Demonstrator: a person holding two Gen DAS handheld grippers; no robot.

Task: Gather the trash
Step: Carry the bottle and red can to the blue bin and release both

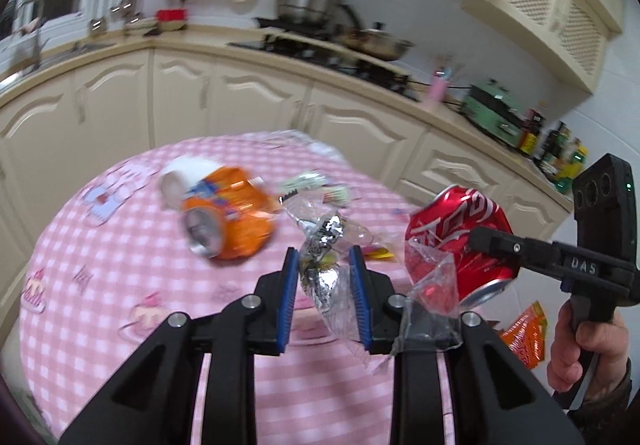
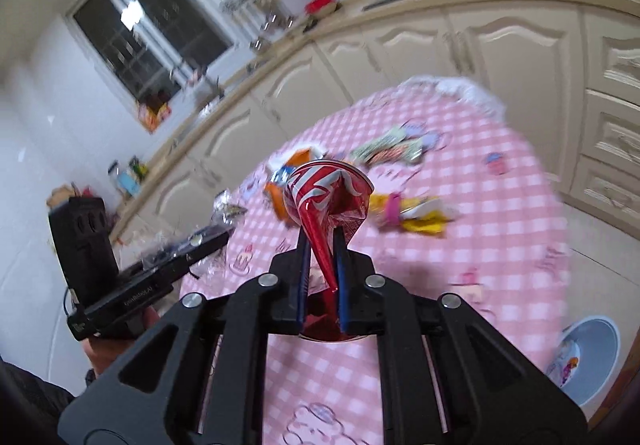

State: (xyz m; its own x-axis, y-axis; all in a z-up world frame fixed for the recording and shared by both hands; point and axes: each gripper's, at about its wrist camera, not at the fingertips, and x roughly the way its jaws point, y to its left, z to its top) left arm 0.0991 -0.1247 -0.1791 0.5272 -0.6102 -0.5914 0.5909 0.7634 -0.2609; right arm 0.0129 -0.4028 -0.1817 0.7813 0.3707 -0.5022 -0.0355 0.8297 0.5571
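Both hands are busy here, each clamped on a piece of trash above a round table with a pink-and-white checked tablecloth (image 1: 120, 245). The left gripper (image 1: 323, 273) has its blue-padded jaws pinched around a crinkly clear-and-silver plastic wrapper (image 1: 324, 277), which sticks up between the pads and also trails down below them, with a loose clear flap hanging off toward the right. The right gripper (image 2: 321, 257) is squeezed tight on a crushed red aluminium soda can (image 2: 328, 189); the can is flattened into a narrow wedge between the pads and flares out wide at its far end. In the left wrist view that same red can (image 1: 460, 237) shows up held in the air just to the right of the wrapper, with the person's right hand (image 1: 580, 349) wrapped around the black handle. Still lying on the tablecloth: a dented orange soda can (image 1: 228, 221) on its side, touching a white cup (image 1: 184, 175) tipped over behind it, and a blurry green-and-white wrapper (image 1: 316, 185) a bit further back. The right wrist view also catches a yellow-and-pink wrapper (image 2: 408, 213) on the cloth just beyond the red can, and a light blue plastic basin (image 2: 588, 357) down low past the table's right edge. Cream kitchen cabinets (image 1: 240, 101) curve around behind everything. Lots of motion blur in both views.
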